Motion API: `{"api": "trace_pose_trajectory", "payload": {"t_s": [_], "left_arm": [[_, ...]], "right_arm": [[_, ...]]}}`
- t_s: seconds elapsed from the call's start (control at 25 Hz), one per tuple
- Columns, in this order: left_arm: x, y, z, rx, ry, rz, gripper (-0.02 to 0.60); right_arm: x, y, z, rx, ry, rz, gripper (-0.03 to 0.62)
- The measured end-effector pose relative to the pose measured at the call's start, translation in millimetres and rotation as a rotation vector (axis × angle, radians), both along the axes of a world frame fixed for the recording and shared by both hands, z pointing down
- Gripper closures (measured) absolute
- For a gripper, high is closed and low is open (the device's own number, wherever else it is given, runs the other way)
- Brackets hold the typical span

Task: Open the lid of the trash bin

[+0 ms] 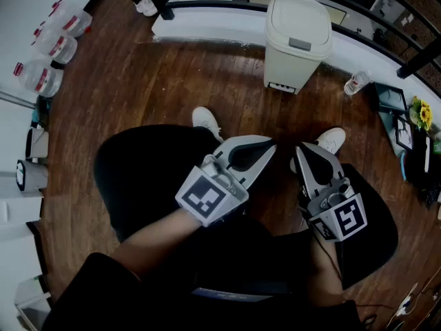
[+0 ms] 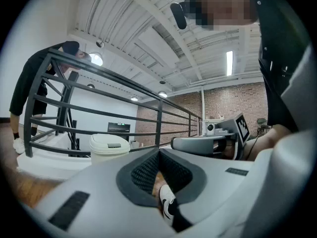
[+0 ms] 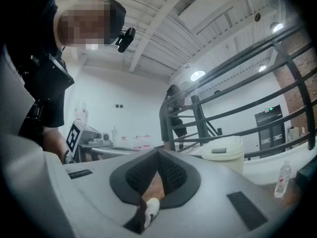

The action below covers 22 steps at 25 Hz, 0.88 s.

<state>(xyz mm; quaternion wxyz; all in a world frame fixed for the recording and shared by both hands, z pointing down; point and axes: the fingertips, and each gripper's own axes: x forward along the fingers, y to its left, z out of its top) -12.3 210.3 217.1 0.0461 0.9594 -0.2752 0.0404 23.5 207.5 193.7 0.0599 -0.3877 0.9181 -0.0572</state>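
The trash bin (image 1: 296,43) stands with its lid (image 1: 298,19) shut, against the white ledge (image 1: 207,25) below the railing (image 1: 358,2). Bare wooden floor (image 1: 172,81) lies between it and the person's shoes (image 1: 207,123). The left gripper (image 1: 267,149) and right gripper (image 1: 303,154) hover over the lap, jaws together, empty.

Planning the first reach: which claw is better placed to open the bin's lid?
Right, narrowly. In the head view the right claw sits almost in line with the trash bin, while the left claw lies further to the side. Both are shut, empty and well short of it.
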Motion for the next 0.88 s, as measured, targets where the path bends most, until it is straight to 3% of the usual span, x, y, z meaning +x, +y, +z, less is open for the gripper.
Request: {"api": "trace_pose_trajectory", "payload": {"t_s": [0.28,0.56,0.88], "left_arm": [[10,-51,6,-0.077,0.019,-0.016,0.549],[22,-103,1,-0.05,0.009,-0.007,0.549],[34,-166,43,-0.072,0.007,-0.034,0.549]], "right_arm": [[14,-53,-2,-0.015,-0.007,0.065,0.597],[26,-97,-5,-0.006,0.06,0.103,0.597],[29,-153,28,-0.005,0.033,0.171,0.597]]}}
